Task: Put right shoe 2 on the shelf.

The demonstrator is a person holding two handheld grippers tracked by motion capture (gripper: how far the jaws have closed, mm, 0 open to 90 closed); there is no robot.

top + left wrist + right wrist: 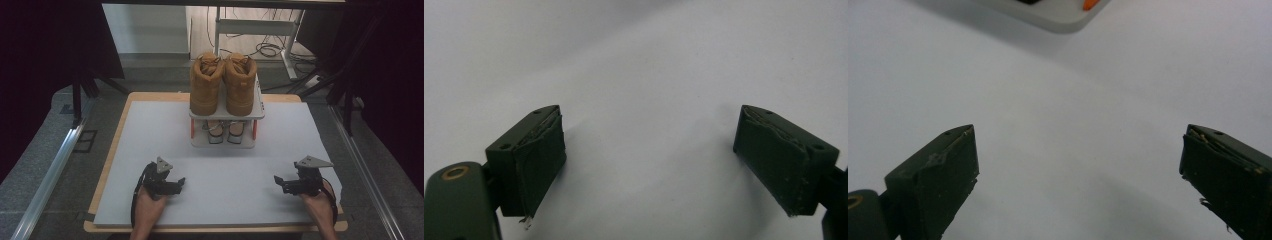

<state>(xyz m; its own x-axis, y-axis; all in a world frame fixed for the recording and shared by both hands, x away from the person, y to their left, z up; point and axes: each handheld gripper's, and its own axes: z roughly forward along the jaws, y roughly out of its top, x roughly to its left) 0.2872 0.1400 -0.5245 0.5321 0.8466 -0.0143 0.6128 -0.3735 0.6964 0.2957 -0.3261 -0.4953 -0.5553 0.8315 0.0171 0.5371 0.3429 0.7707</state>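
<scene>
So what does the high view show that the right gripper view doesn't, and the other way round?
High view alone: a pair of tan suede boots standing on the top shelf of a small white two-tier rack, a second pair of shoes on the lower shelf, the wooden table edge, and both hands with the left gripper and right gripper. Right gripper view alone: a close look at its own black jaws, spread wide apart with nothing between them. Shared: the pale grey table mat and a corner of the rack's base with an orange post.
</scene>
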